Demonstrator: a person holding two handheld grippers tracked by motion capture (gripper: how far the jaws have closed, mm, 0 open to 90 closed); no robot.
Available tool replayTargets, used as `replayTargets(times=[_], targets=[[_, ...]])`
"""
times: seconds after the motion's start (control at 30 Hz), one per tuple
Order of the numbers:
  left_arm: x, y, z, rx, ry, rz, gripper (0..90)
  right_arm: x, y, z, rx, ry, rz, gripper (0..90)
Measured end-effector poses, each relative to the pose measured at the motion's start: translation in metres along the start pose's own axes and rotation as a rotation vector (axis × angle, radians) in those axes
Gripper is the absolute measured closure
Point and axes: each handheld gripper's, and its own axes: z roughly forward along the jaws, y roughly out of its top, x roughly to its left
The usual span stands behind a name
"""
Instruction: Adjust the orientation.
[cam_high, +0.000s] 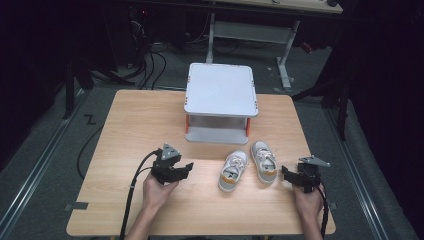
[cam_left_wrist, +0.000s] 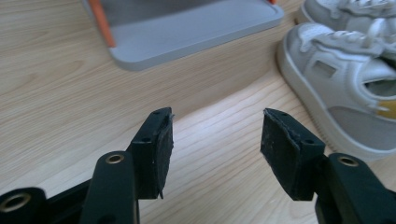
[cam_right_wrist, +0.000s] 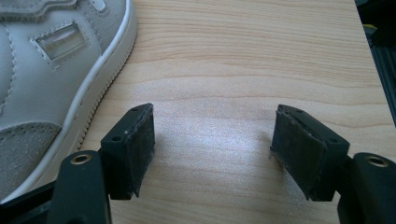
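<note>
Two small white and grey shoes with tan heels lie side by side on the wooden table: the left shoe (cam_high: 233, 171) and the right shoe (cam_high: 263, 161). My left gripper (cam_high: 188, 167) hovers to the left of them, open, with bare wood between its jaws. In the left gripper view the gripper (cam_left_wrist: 215, 144) points toward the nearer shoe (cam_left_wrist: 348, 93) at the right. My right gripper (cam_high: 285, 174) sits just right of the right shoe, open and empty. In the right gripper view the gripper (cam_right_wrist: 212, 140) has that shoe's side (cam_right_wrist: 42, 65) at its left.
A grey two-level stand (cam_high: 220, 90) with orange posts stands at the back middle of the table (cam_high: 140, 125); its lower shelf (cam_left_wrist: 187, 32) lies ahead of the left gripper. The table's right edge is close to the right hand.
</note>
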Motion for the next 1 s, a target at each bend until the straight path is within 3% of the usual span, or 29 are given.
replayTargets(times=[0.33,0.37,0.57,0.87,1.0], targets=[[-0.034,0.023,0.021,0.010,-0.093,0.072,44.9,0.000,0.000,0.000,0.000,0.000,0.000,30.0],[-0.040,0.027,0.027,0.014,-0.118,0.082,45.8,0.000,0.000,0.000,0.000,0.000,0.000,30.0],[-0.058,0.036,0.042,0.049,-0.161,0.115,48.0,0.000,0.000,0.000,0.000,0.000,0.000,30.0],[-0.068,0.038,0.057,0.089,-0.193,0.133,51.3,0.000,0.000,0.000,0.000,0.000,0.000,30.0],[-0.073,0.039,0.064,0.103,-0.179,0.143,53.7,0.000,0.000,0.000,0.000,0.000,0.000,29.9]])
